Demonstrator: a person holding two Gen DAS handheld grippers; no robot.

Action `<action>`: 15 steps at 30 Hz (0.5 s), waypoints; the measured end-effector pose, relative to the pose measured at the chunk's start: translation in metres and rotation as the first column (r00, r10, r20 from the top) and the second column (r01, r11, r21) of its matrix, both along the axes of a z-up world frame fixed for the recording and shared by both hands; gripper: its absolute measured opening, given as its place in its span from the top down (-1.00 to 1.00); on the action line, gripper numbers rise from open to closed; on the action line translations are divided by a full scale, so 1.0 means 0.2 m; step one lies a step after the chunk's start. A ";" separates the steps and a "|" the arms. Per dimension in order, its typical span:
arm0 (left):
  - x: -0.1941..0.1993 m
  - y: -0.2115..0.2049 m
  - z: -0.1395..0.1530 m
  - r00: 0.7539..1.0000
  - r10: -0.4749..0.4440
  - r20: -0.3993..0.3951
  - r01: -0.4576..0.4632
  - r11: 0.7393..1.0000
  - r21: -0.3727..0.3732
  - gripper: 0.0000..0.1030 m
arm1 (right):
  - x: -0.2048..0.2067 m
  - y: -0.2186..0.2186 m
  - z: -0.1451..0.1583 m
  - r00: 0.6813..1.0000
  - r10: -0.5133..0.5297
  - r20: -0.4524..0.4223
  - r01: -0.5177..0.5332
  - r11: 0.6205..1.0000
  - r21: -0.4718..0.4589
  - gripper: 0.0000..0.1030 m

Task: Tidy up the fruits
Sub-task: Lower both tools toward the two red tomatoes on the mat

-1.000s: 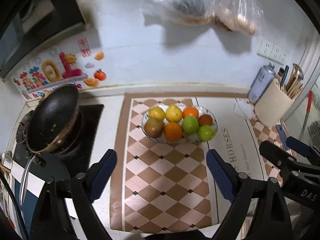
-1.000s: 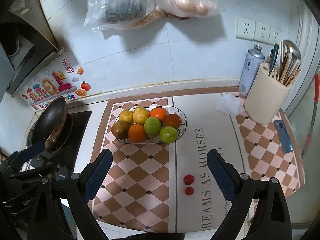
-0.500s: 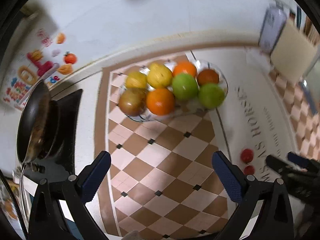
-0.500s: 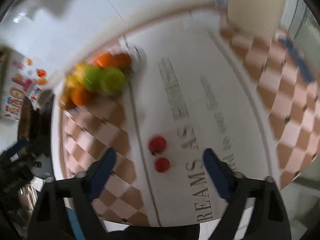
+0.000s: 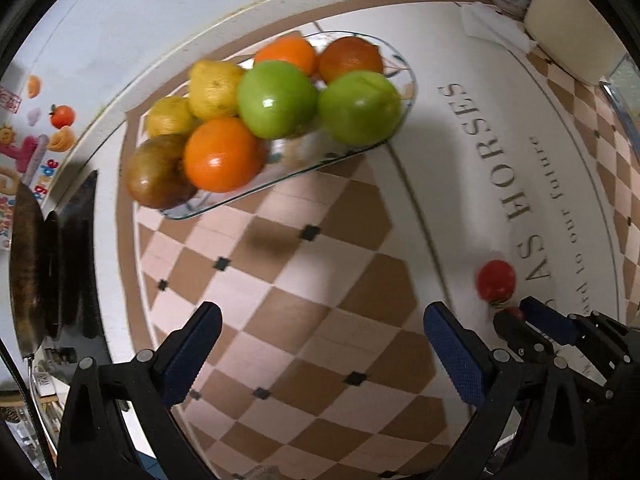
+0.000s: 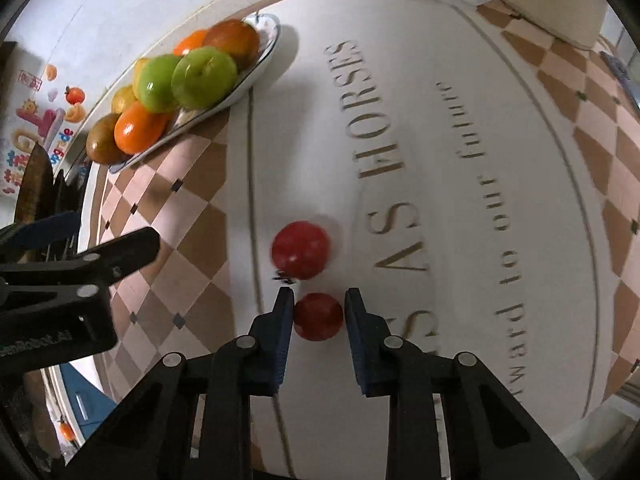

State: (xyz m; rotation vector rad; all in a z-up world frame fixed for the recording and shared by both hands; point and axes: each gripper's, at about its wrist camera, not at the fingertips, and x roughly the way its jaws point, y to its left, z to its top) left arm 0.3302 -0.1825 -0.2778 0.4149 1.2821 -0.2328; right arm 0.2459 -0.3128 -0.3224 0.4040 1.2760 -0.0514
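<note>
Right tool [image 6: 319, 312] clamped on the nearer red tomato [image 6: 319, 317]; left tool [image 5: 318, 354] apart, empty. Pickup step. Next: lift it to the glass fruit dish [image 5: 280, 184] beyond.

The glass dish [image 5: 280, 190] is clear and shiny. In it, the green apples [image 5: 276, 104] and oranges [image 5: 222, 154] look smooth and glossy. Under the dish, the mat [image 5: 304, 320] looks flat and dull. The gripper pads [image 6: 280, 336] near the mat's words look like rough blue rubber on black plastic.

I'm looking down at a home kitchen: a dark wok [image 5: 28, 272] on a stove beside the bench, a glass fruit dish [image 5: 280, 184] on a checked mat [image 5: 304, 312], tiled wall with fruit stickers [image 5: 60, 128].
</note>
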 end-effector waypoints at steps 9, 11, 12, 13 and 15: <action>-0.06 -0.29 -0.03 0.987 -0.139 -0.081 0.126 0.981 -0.150 -0.98 | -0.11 -0.27 0.09 0.993 -0.115 0.027 0.116 0.993 -0.010 0.46; -0.06 -0.35 -0.04 0.982 -0.162 -0.097 0.142 0.973 -0.184 -0.94 | -0.13 -0.32 0.09 0.991 -0.133 0.022 0.134 0.991 -0.016 0.47; -0.06 -0.37 -0.06 0.979 -0.172 -0.106 0.149 0.969 -0.196 -0.86 | -0.14 -0.35 0.08 0.989 -0.144 0.020 0.144 0.989 -0.016 0.47; -0.06 -0.40 -0.07 0.975 -0.184 -0.122 0.156 0.966 -0.205 -0.74 | -0.16 -0.37 0.08 0.988 -0.151 0.018 0.152 0.988 -0.016 0.47; -0.06 -0.45 -0.11 0.969 -0.197 -0.150 0.162 0.963 -0.217 -0.49 | -0.17 -0.40 0.08 0.986 -0.165 0.011 0.165 0.986 -0.019 0.47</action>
